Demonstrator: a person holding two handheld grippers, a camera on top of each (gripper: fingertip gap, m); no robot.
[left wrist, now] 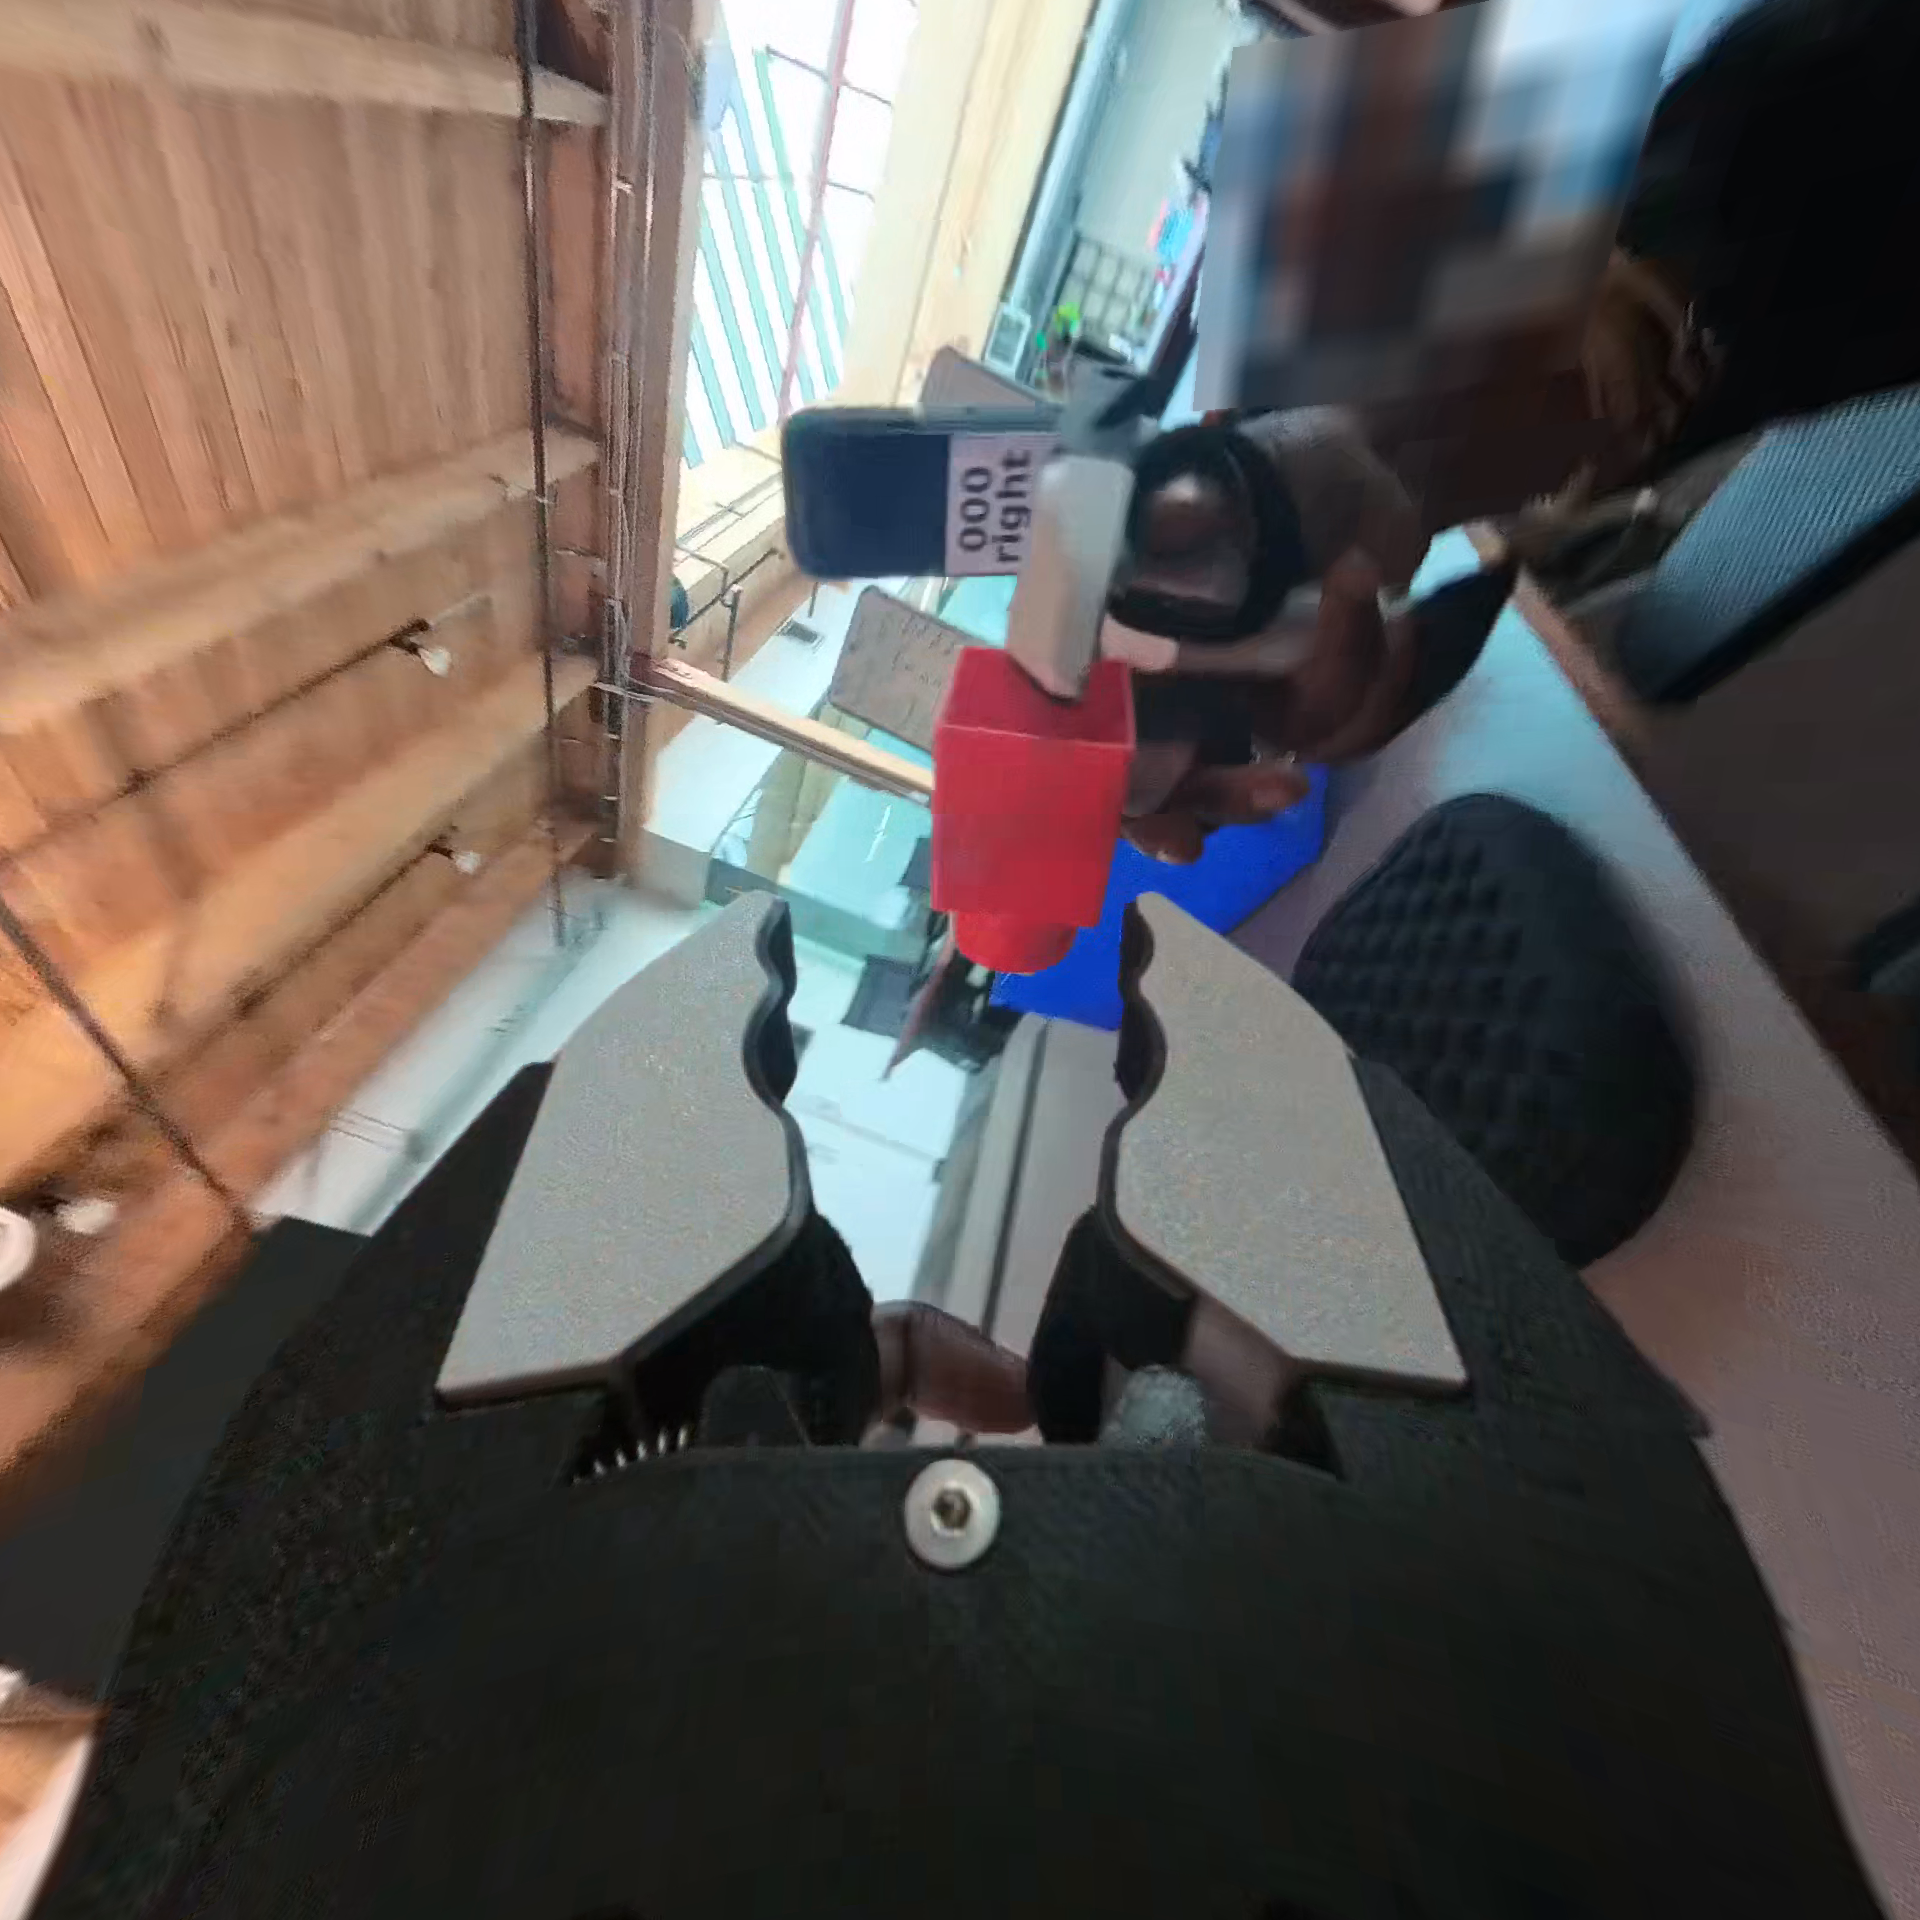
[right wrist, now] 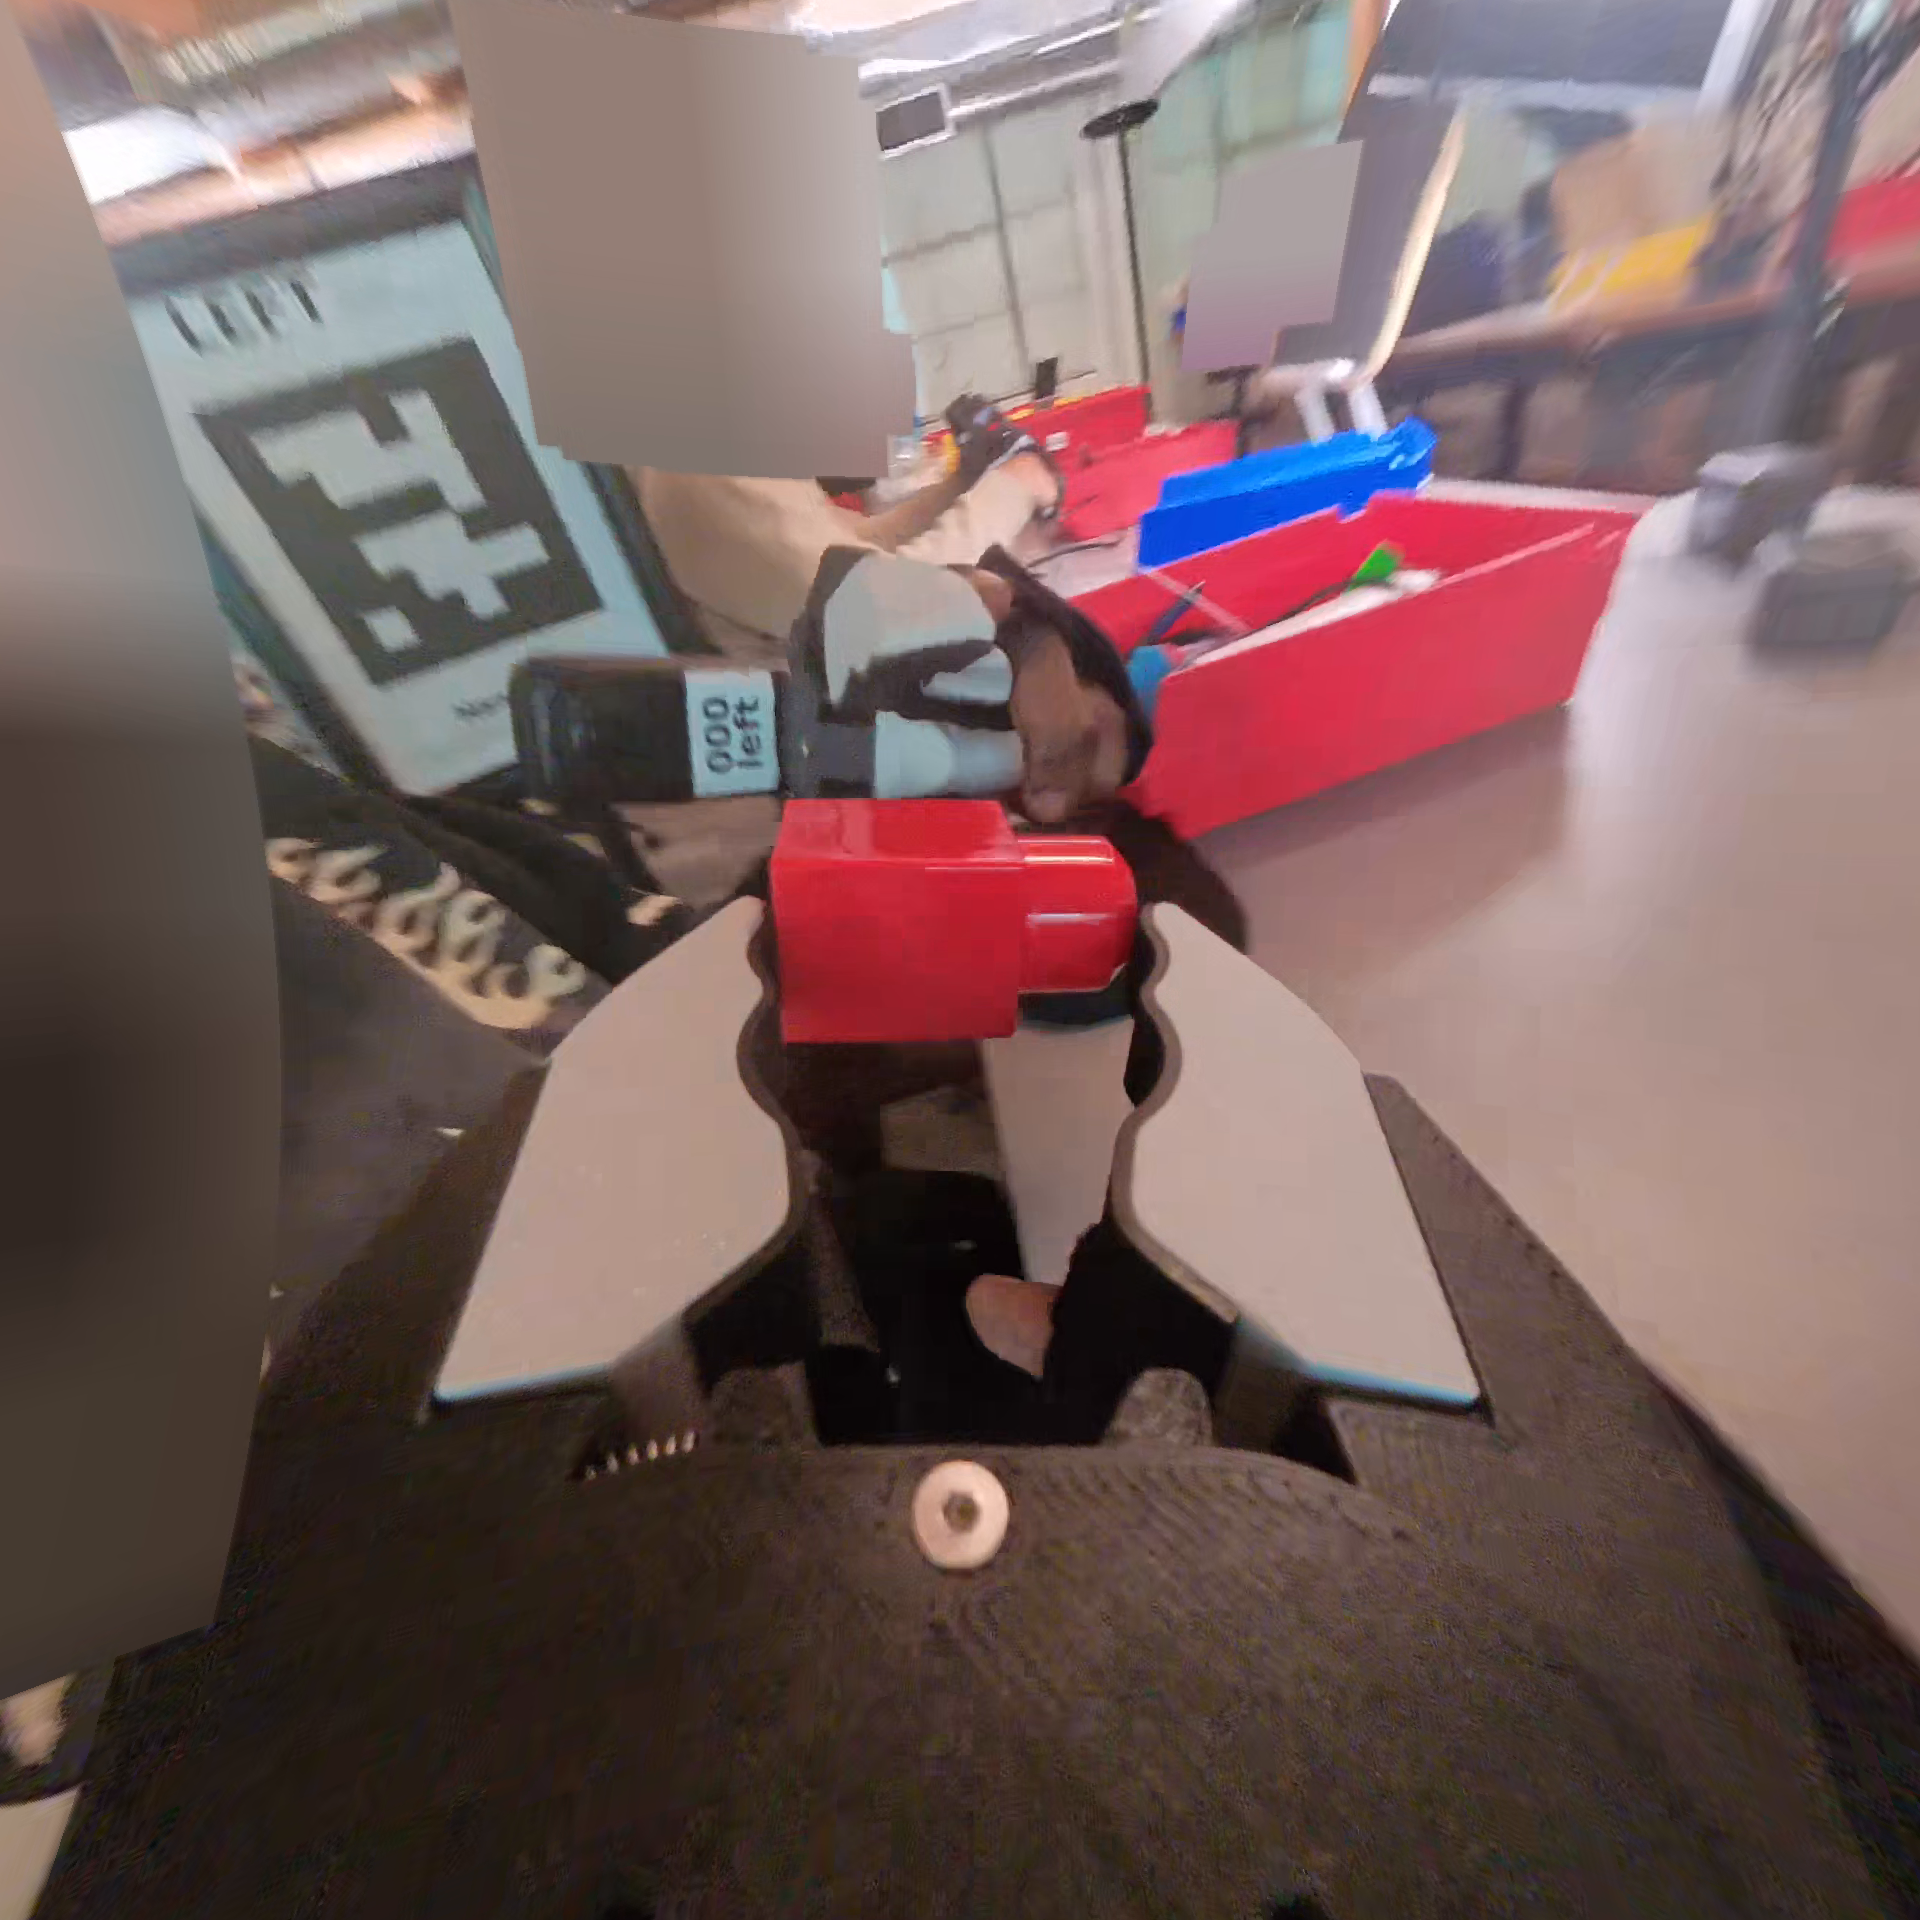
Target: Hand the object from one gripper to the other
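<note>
The left gripper (left wrist: 956, 925), a black handheld tool with two flat grey fingers, fills the lower half of the left wrist view. Its jaws stand wide apart and hold nothing. Just beyond its fingertips, at the centre of the frame, hangs the red plastic piece (left wrist: 1023, 810), a hollow square cup with a short round stub on its closed end. The stub points toward the camera and sits in line with the gap between the two tips, without touching either one. The cup's open mouth faces the upper part of the frame, where one grey finger of the other tool reaches its rim.

The right gripper (right wrist: 951, 930), of the same black and grey build, fills the lower half of the right wrist view. The red piece lies crosswise between its fingertips, just above the middle of the frame. The cup end rests against the tip on the left of the frame, and the stub end meets the tip on the right, so this tool appears to be clamped on the piece lengthwise. The left tool shows just above the piece, close to it.

A smooth pale brown table (right wrist: 1558, 935) spreads across the right of that view. A long red plastic bin (right wrist: 1351, 665) stands on it at centre right, with a blue plastic bin (right wrist: 1278, 488) behind. A white card with a black square pattern (right wrist: 395, 520) stands at upper left. In the left wrist view a black dimpled pad (left wrist: 1496, 1018) lies at right, and blurred wooden planks (left wrist: 260, 416) cover the upper left.
</note>
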